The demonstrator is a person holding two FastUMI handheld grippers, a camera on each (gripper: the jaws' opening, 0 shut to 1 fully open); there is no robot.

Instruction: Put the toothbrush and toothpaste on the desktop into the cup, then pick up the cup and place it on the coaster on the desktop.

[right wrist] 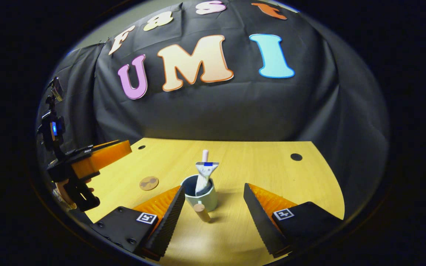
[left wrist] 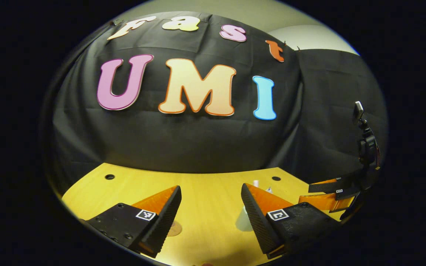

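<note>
Fingers on your right gripper (right wrist: 211, 210) are spread, cup (right wrist: 200, 197) between them, toothpaste (right wrist: 205, 175) inside. Left gripper (left wrist: 209, 210) is open too. Close low on the cup wall, lift straight, set it on the coaster (right wrist: 149, 183).

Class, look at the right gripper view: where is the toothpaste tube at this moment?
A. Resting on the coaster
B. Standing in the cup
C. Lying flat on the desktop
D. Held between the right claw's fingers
B: the toothpaste tube stands upright inside the cup, which sits on the desktop apart from the coaster.
</note>
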